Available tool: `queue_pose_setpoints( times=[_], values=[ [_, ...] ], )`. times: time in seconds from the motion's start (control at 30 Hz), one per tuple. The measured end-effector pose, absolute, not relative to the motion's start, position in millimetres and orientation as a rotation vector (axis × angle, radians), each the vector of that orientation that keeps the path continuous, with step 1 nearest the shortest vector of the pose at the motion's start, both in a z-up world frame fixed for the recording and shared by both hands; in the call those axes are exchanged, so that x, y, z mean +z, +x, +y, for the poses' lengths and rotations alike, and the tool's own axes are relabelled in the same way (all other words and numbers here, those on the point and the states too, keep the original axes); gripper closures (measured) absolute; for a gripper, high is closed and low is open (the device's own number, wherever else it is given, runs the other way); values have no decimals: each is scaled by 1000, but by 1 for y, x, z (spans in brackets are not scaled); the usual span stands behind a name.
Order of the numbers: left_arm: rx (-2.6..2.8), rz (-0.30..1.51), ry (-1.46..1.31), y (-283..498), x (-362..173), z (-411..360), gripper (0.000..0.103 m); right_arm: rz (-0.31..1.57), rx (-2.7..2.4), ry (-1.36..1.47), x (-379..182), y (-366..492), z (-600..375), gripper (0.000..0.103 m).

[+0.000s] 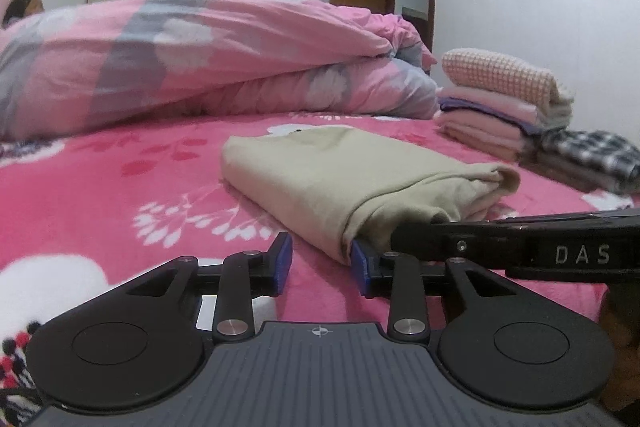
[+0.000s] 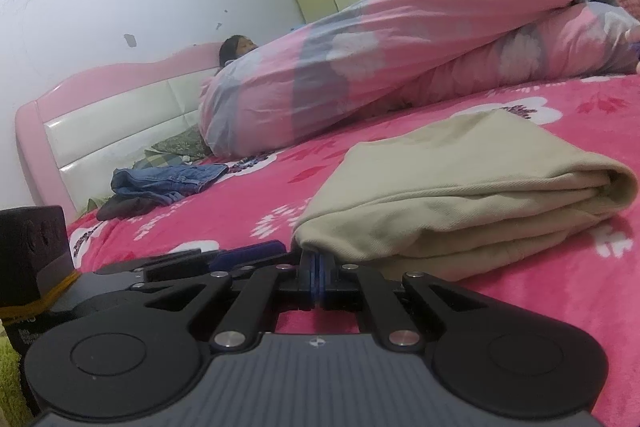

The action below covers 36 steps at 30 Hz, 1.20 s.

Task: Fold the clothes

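A folded beige garment (image 1: 344, 171) lies on the pink flowered bedspread (image 1: 120, 187); it also shows in the right wrist view (image 2: 472, 195). My left gripper (image 1: 320, 259) is open at the garment's near corner, its right finger touching the fabric edge, nothing between the jaws. My right gripper (image 2: 318, 267) is shut on the near corner of the beige garment, low against the bed. The right gripper's body crosses the left wrist view (image 1: 520, 243) from the right.
A rolled pink quilt (image 1: 200, 59) lies across the back of the bed. A stack of folded clothes (image 1: 508, 99) and a plaid garment (image 1: 592, 151) sit at right. Jeans (image 2: 172, 183) lie near the pink headboard (image 2: 100, 123). A person (image 2: 236, 49) is behind the quilt.
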<state>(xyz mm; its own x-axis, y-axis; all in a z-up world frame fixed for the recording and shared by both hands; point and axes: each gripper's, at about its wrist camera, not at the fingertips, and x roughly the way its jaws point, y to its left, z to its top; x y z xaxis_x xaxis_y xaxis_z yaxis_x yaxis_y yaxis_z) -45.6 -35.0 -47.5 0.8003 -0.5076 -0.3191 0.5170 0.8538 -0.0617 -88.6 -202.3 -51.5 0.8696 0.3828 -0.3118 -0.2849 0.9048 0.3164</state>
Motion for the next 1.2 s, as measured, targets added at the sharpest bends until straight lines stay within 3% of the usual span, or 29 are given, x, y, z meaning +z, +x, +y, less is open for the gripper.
queue_pose_setpoints(
  times=[0.13, 0.3, 0.63, 0.93, 1.0, 1.03, 1.2],
  values=[
    [-522, 315, 76, -47, -47, -44, 72, 378, 348, 227, -52, -88, -199, 101],
    [-524, 302, 91, -49, -47, -49, 86, 383, 346, 230, -54, -86, -201, 100],
    [-457, 372, 3, -44, -42, -45, 75, 388, 338, 224, -56, -84, -207, 100],
    [-359, 375, -69, -43, -39, -58, 76, 384, 335, 308, -62, -80, -219, 100],
    [-371, 344, -19, -47, -40, -62, 81, 372, 334, 314, -62, -82, -221, 100],
    [-381, 332, 2, -49, -40, -63, 91, 366, 333, 319, -61, -83, -222, 100],
    [-418, 306, 2, -55, -39, -60, 97, 356, 333, 332, -61, -83, -225, 100]
  ],
)
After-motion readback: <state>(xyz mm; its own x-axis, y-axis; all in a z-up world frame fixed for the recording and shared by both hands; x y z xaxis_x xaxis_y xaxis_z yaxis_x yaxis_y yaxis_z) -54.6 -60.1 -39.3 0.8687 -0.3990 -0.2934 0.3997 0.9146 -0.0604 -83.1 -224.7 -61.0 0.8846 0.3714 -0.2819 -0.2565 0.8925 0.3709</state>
